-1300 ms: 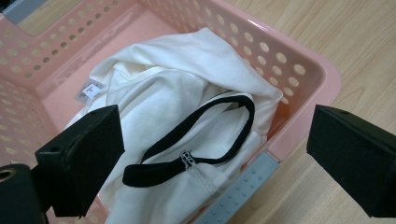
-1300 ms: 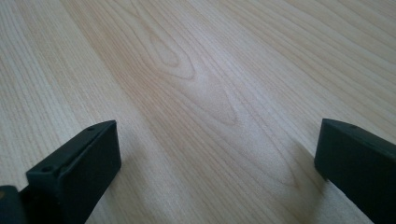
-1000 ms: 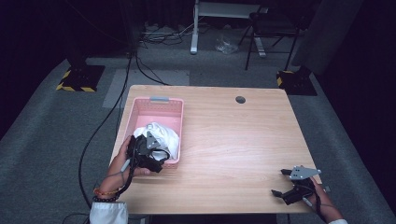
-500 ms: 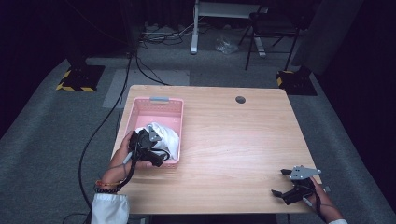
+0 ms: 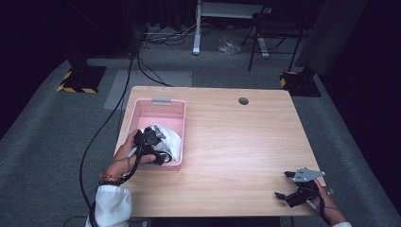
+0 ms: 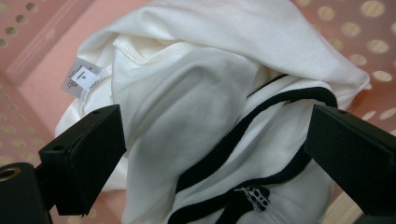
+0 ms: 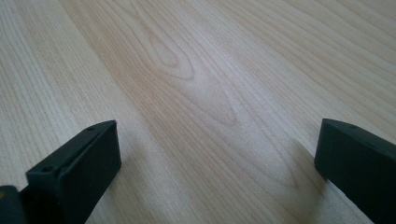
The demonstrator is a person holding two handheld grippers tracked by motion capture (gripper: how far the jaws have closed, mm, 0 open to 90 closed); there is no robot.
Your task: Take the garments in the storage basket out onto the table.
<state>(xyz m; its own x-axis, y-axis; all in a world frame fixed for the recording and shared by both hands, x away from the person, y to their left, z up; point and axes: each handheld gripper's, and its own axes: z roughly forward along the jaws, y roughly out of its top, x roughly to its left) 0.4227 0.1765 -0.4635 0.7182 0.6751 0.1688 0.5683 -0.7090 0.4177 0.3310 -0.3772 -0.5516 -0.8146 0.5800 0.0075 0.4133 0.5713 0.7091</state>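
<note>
Grey carpet floor (image 5: 42,142), dark surrounds, cables (image 5: 101,127) trailing; white desk frame (image 5: 227,19), black chair (image 5: 274,33) behind.

You're in a recording studio or lab setup, not a home. Black curtains (image 5: 56,28) close off the back and sides, and grey carpet (image 5: 42,142) covers the floor. Cables (image 5: 101,127) run loose across it. Stand bases marked with yellow-black hazard tape (image 5: 78,78) sit at both sides. One lone wooden surface (image 5: 246,142) stands lit in the middle. A white desk frame (image 5: 198,23) and chair (image 5: 272,33) stand behind.
</note>
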